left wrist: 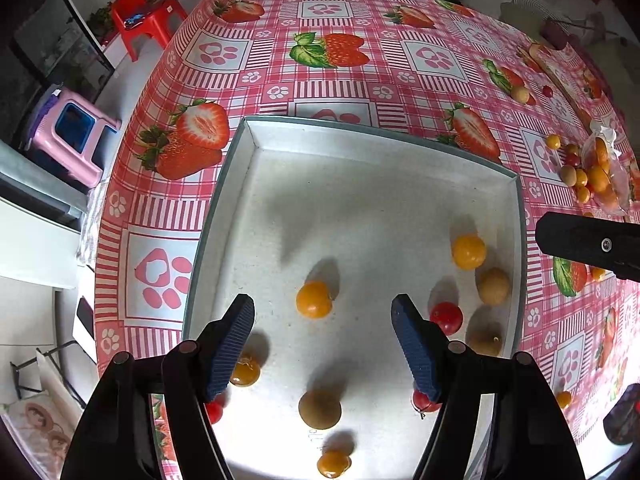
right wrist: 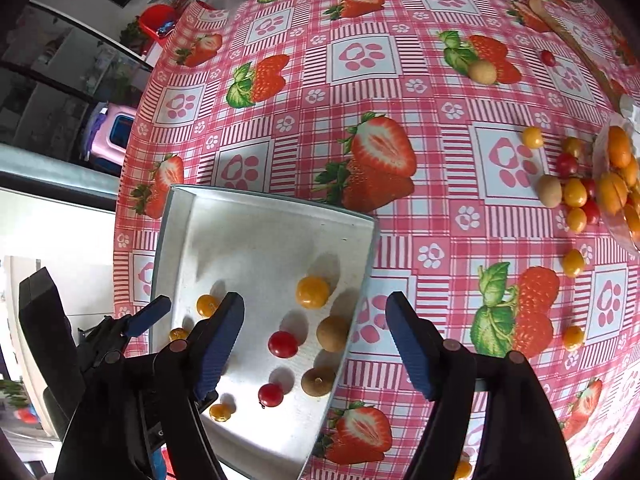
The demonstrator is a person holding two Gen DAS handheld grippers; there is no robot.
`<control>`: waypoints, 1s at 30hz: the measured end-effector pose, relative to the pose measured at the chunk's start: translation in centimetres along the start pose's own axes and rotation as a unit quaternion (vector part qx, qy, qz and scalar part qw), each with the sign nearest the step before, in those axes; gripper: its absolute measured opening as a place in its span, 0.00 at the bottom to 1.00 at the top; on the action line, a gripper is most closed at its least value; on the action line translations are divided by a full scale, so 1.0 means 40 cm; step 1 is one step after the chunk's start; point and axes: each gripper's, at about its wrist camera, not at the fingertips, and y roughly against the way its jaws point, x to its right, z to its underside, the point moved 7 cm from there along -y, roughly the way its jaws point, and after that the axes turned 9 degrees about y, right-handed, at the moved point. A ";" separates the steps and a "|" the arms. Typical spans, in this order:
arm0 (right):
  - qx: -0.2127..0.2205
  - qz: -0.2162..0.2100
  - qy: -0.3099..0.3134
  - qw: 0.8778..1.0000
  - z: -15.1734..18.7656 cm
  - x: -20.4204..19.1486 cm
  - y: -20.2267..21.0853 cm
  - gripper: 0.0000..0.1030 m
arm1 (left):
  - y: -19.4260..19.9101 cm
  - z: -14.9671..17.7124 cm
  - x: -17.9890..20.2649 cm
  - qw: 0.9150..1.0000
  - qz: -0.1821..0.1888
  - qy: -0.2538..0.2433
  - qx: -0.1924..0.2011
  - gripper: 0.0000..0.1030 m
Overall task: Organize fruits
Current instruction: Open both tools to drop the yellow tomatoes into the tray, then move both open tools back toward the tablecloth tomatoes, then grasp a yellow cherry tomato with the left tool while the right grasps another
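A white tray (left wrist: 384, 152) lies on the strawberry-print tablecloth and holds several small fruits: orange ones (left wrist: 314, 299), red cherry tomatoes (left wrist: 447, 317) and brown longans (left wrist: 319, 409). My left gripper (left wrist: 323, 312) is open and empty, hovering over the tray. My right gripper (right wrist: 315, 312) is open and empty above the tray's right rim (right wrist: 360, 280). A loose pile of orange, red and tan fruits (right wrist: 576, 192) lies at the far right beside a clear plastic bag (right wrist: 618, 176) with more fruit. The left gripper shows at the left of the right wrist view (right wrist: 132, 326).
A lone longan (right wrist: 482, 71) and a cherry tomato (right wrist: 548, 57) sit far back on the table. Scattered orange fruits (right wrist: 573, 263) lie right of the tray. Red (left wrist: 140, 20) and pink stools (left wrist: 76, 136) stand on the floor beyond the table's left edge.
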 end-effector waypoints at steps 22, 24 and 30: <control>-0.030 0.087 -0.145 0.985 0.367 0.483 0.146 0.75 | 0.102 0.319 0.406 0.989 0.070 -0.127 -0.037 0.70; -0.029 0.087 -0.138 0.986 0.368 0.492 0.145 0.75 | 0.093 0.355 0.437 0.988 0.076 -0.128 -0.045 0.70; -0.027 0.083 -0.095 0.992 0.348 0.492 0.130 0.75 | 0.054 0.408 0.505 0.988 0.076 -0.118 -0.060 0.70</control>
